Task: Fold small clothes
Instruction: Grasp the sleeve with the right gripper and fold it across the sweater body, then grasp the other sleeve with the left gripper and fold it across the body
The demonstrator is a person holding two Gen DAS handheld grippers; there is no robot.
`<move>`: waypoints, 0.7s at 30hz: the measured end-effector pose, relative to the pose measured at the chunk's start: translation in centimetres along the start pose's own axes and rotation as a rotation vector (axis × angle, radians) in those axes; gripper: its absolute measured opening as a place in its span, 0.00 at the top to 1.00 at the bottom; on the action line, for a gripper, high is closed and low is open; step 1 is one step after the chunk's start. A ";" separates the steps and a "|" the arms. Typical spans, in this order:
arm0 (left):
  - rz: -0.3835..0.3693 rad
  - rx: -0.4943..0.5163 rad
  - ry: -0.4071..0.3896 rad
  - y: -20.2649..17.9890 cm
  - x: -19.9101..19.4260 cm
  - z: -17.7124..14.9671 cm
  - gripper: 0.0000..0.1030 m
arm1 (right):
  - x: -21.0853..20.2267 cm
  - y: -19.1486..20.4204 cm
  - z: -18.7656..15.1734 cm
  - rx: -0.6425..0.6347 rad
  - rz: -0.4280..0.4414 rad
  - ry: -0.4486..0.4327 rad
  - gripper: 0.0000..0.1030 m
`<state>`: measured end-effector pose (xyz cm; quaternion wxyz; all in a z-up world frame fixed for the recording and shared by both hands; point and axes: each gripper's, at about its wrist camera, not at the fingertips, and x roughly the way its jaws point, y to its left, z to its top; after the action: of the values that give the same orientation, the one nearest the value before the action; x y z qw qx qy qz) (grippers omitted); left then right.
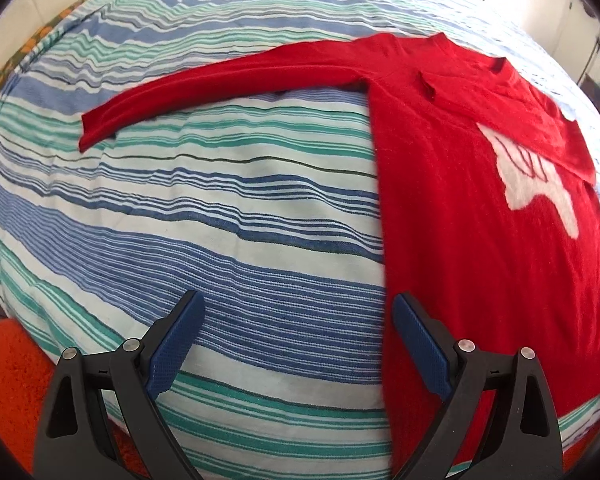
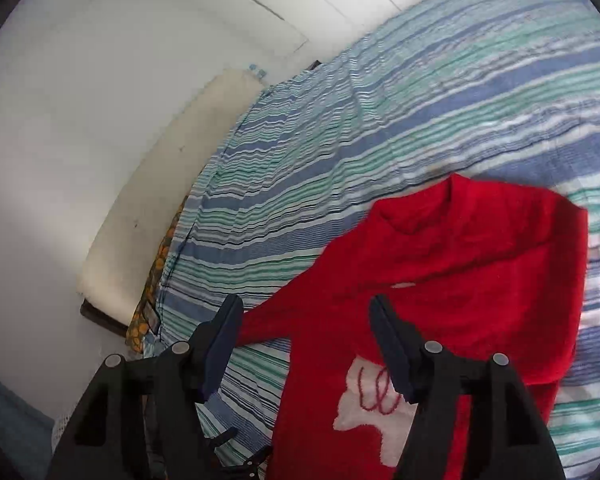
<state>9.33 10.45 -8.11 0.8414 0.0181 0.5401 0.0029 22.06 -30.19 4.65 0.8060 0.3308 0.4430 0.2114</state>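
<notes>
A: Location of red sweater [image 1: 480, 208]?
B: Spread flat on striped bedspread [image 1: 220, 208]. One sleeve [image 1: 220, 76] extended straight out to the side; the other folded across the chest, partly covering the white motif [image 1: 536, 176].

A: Left gripper [image 1: 298, 312]?
B: Spread wide, empty, above the bedspread beside the sweater's side edge.

A: Right gripper [image 2: 306, 316]?
B: Likewise parted, holding nothing, above the sweater's chest near the motif.

A: Surroundings?
B: White wall [image 2: 80, 120] beyond the bed edge.
</notes>
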 end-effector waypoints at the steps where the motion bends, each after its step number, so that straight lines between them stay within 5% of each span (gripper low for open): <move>1: -0.003 -0.003 0.005 0.0 0.1 0.0 0.07 | 0.1 -1.6 -0.8 0.028 -0.017 0.027 0.36; 6: 0.002 0.001 0.006 0.0 0.1 -0.1 0.07 | 1.6 -11.2 -6.4 0.145 -0.279 0.197 0.37; 8: 0.005 -0.005 0.010 0.3 0.1 -0.1 0.07 | 0.4 -12.6 -7.8 0.162 -0.279 0.174 0.53; 10: -0.020 -0.049 0.019 1.3 0.2 0.6 0.07 | -2.0 -11.6 -8.6 0.146 -0.255 0.129 0.51; 15: -0.180 -0.282 0.003 6.8 0.9 4.5 0.07 | -8.2 -7.9 -12.2 0.001 -0.266 0.029 0.37; 21: -0.269 -0.665 -0.117 17.8 3.7 8.7 0.13 | -10.9 -9.1 -17.6 0.078 -0.319 -0.005 0.37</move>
<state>19.03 28.12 -7.24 0.8235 -0.3278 0.4582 0.0667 1.83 -37.34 -2.47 0.8171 0.2878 0.4956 0.0624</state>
